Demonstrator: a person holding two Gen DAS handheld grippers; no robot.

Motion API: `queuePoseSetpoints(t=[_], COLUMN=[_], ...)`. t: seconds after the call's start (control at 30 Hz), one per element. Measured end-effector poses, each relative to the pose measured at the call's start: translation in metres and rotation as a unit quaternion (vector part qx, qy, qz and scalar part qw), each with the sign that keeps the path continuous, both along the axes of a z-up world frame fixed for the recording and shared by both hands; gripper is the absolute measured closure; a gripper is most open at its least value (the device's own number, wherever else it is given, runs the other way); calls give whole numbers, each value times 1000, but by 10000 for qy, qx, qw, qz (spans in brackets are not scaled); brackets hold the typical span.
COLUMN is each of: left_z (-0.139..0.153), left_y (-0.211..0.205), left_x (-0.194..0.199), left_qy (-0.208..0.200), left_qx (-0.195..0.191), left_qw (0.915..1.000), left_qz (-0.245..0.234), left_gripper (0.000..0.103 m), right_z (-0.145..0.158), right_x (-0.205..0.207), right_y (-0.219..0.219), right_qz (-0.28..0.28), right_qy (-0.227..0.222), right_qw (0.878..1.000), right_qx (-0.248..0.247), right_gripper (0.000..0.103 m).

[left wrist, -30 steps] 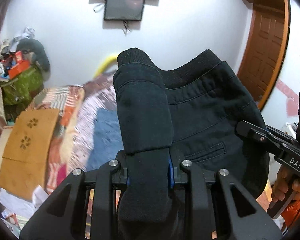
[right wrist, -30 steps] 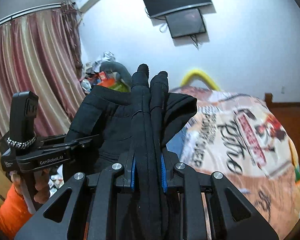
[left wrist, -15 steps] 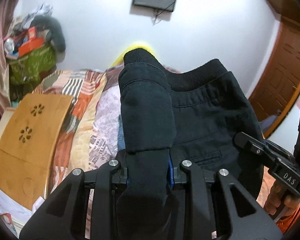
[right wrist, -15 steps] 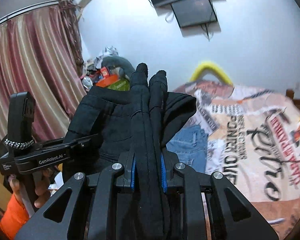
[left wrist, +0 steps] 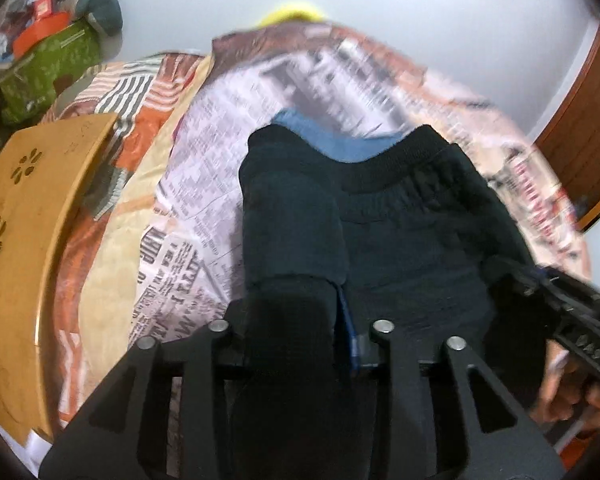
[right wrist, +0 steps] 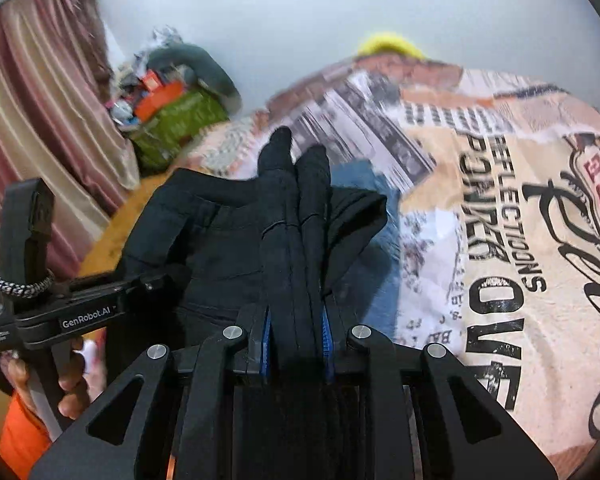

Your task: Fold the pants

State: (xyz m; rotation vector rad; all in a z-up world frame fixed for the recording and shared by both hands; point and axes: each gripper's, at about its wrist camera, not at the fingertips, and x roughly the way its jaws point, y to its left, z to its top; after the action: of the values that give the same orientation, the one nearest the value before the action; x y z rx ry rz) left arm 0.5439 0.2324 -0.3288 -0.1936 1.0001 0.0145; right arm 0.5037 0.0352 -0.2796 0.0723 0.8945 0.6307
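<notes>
I've got the black pants (left wrist: 412, 216) bunched and hanging over the bed (right wrist: 500, 208), right gripper (right wrist: 296, 320) fingers clamped on the fabric, left gripper (left wrist: 300, 320) fingers opening around its wad, so laying flat and actual folding look undone.

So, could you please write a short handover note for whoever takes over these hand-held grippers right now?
Left hand-held gripper: jaws opening, a bunched edge of the black pants between them.
Right hand-held gripper: shut on stacked pants folds.
The pants hang between both, above the printed bedspread; blue jeans lie beneath.
Done: pants gathered and lifted.
Left: lay them down and finish folding.
</notes>
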Motion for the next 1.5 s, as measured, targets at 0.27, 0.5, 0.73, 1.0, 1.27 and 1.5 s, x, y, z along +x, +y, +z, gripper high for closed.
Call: queuePoseSetpoints(t=[0.27,0.5,0.73,1.0,1.27,1.5], left_z=[12,88,181,277,315,313], left_y=[8,-10,-38,-76,-101,-119], left_x=[-12,-58,-130,-241,-343,-410], left_qy=[-6,-621,-1551,-2777,-3471,-3671], left_qx=[484,842,793,975,1126,1155], left_qw=[9983,9944,9847,9557,9307,9225], left_qz=[336,171,82,22,262,290], left_gripper=[38,38,38,38,33,32], right_z=[8,66,154,229,262,263], right_x=[-13,-40,-108,-195,-277,-337], right_y=[-16,-28,-53,-92,-116,-121], right_qz=[-488,-356,-254,-231,-195,-206], right_qy=[-98,-762,-1657,-2516,-3083,-3524], right_qw=[9976,9955,9858,9656,9460,9317], right_qx=[-491,-437,12,608,984,855], right_gripper=[64,57,47,47,47,47])
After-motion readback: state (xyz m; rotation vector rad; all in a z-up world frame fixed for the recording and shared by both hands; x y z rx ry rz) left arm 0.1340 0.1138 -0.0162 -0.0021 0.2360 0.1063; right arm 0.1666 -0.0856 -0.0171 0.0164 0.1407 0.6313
